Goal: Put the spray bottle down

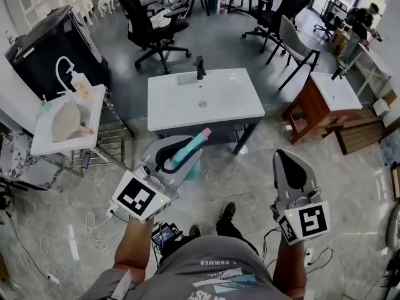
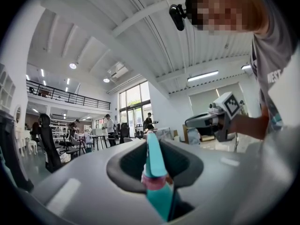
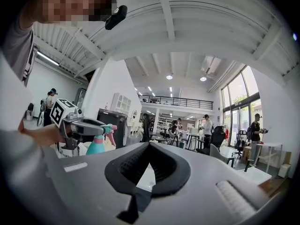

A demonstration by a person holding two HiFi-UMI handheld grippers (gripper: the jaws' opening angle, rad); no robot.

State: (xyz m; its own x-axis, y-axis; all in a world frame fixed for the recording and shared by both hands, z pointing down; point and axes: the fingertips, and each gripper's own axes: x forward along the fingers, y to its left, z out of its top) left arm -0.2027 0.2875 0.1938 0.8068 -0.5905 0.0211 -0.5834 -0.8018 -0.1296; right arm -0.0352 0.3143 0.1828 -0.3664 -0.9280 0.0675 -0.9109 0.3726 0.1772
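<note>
White basin counter stands ahead in the head view, well apart from the spray bottle, which hangs in the air in the left gripper. Letting go here would likely drop it onto the tiled floor. The right gripper looks empty.

Left gripper view: jaws partly closed, clamping the bottle near its pink collar, a narrow hold that might let it swivel.

Right gripper view: jaws together, nothing between them.

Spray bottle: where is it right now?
Head view, left of centre: the spray bottle is clamped in the left gripper, held above the floor on the near side of the white sink.
</note>
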